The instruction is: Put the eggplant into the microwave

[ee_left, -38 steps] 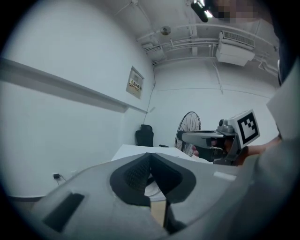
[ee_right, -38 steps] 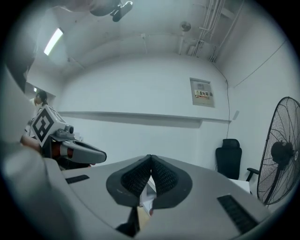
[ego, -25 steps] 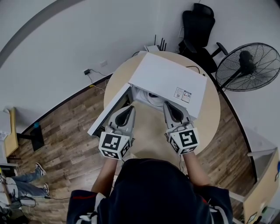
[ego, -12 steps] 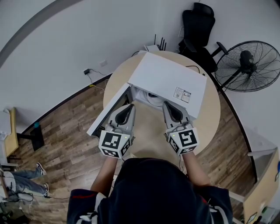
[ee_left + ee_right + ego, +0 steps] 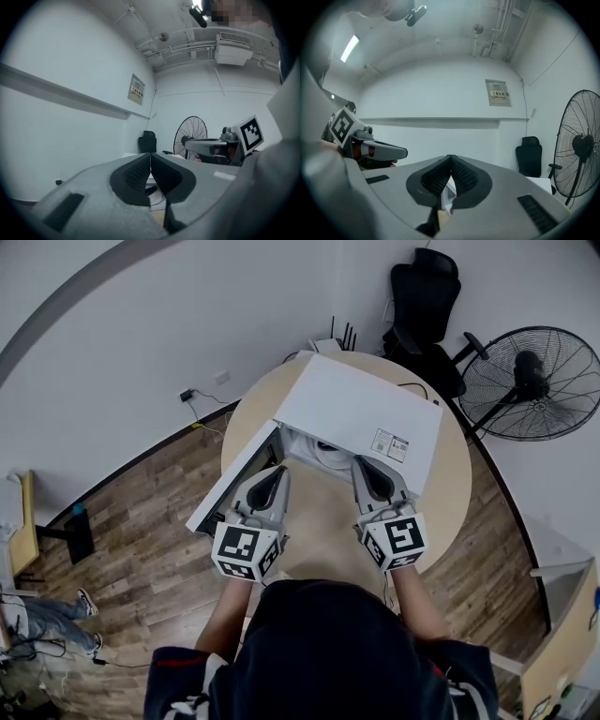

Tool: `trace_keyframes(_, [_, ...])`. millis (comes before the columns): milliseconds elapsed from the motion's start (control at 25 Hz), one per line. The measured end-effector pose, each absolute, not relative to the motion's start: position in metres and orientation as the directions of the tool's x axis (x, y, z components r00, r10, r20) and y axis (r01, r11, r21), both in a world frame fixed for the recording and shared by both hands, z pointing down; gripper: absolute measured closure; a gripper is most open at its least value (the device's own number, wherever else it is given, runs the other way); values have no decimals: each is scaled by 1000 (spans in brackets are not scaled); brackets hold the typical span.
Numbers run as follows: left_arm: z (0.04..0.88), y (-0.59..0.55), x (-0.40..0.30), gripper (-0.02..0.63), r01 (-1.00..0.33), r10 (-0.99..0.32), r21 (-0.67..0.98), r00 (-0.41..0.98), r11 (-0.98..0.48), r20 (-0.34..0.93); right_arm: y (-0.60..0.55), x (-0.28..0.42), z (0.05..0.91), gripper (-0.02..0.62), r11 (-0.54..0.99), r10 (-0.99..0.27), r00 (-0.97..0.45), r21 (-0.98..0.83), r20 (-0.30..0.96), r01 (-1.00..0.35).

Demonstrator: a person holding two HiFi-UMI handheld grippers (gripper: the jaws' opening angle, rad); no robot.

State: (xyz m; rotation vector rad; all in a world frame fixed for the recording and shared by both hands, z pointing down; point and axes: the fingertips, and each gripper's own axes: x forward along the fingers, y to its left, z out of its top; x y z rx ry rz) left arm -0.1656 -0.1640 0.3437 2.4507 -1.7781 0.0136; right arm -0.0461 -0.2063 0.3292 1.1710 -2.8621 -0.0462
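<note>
- Over the round surface (image 5: 450,493), left gripper (image 5: 150,165) and right gripper (image 5: 450,172) hold their jaws together, empty.
- Both point into the microwave (image 5: 361,409), its door (image 5: 232,481) swung open.
- No view shows the eggplant: perhaps inside, perhaps elsewhere; keep clear of the door edge.

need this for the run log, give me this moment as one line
left gripper: shut, empty | right gripper: shut, empty | microwave: door open | eggplant: not in view
</note>
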Motion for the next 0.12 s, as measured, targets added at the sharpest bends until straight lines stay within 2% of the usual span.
trace_keyframes(120, [343, -164, -167, 589, -950, -948, 85, 308, -302, 75, -206, -47, 329, 584, 713, -701, -713, 47, 34, -699])
